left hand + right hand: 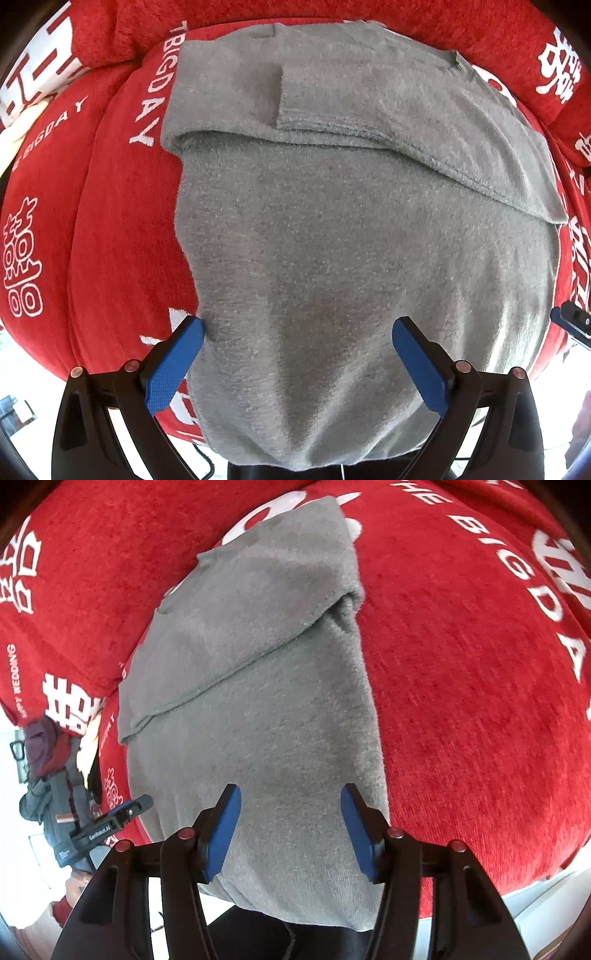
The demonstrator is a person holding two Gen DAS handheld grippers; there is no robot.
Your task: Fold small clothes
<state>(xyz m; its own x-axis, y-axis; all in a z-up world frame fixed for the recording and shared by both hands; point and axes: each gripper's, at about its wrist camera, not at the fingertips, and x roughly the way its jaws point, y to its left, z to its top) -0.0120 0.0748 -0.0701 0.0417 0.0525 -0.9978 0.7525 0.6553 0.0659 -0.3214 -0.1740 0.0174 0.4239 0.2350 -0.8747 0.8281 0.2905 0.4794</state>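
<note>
A grey knit sweater (332,240) lies flat on a red cover, its far part folded over with a sleeve laid across it. My left gripper (297,328) hangs open over the sweater's near left part, blue pads wide apart, nothing between them. In the right wrist view the same sweater (266,701) runs away from me, its right edge folded. My right gripper (290,801) stands open above the near end, with the cloth under the gap and the pads not pressing on it.
The red cover (110,221) with white lettering spreads on all sides and ends in a rounded near edge (480,849). The left gripper's finger (110,823) shows at the right wrist view's lower left. A white floor lies beyond the edge.
</note>
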